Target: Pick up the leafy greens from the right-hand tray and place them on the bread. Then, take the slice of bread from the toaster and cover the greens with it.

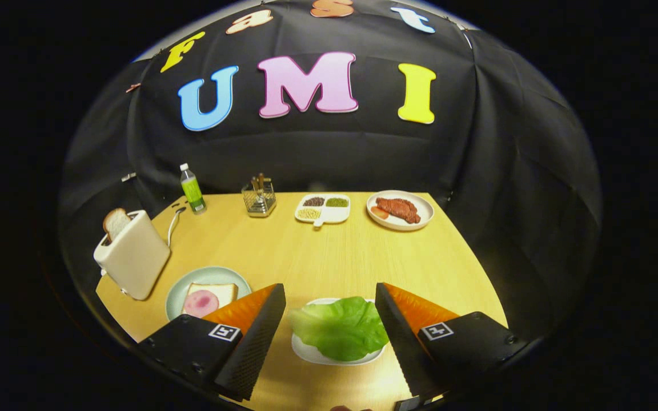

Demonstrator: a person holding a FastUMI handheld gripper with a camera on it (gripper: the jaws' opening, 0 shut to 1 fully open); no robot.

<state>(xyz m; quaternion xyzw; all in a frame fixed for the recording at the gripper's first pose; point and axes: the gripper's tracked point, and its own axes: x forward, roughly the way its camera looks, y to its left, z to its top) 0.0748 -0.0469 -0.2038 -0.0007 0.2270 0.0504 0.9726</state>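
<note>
A leaf of green lettuce (340,328) lies on a white tray (306,351) between my two fingers. My gripper (330,294) is open, with one finger (260,337) to the left of the leaf and the other to its right, neither touching it. To the left, past the left finger, a pale green plate (177,294) holds a slice of bread (220,292) topped with a round of pink ham (200,302). Further left stands a cream toaster (135,254) with a slice of bread (115,221) poking out of its slot.
Along the far edge of the wooden table (317,257) stand a green bottle (192,189), a wire holder with utensils (259,197), a white divided dish of grains (323,208) and a plate with meat (400,209). Black cloth walls the booth.
</note>
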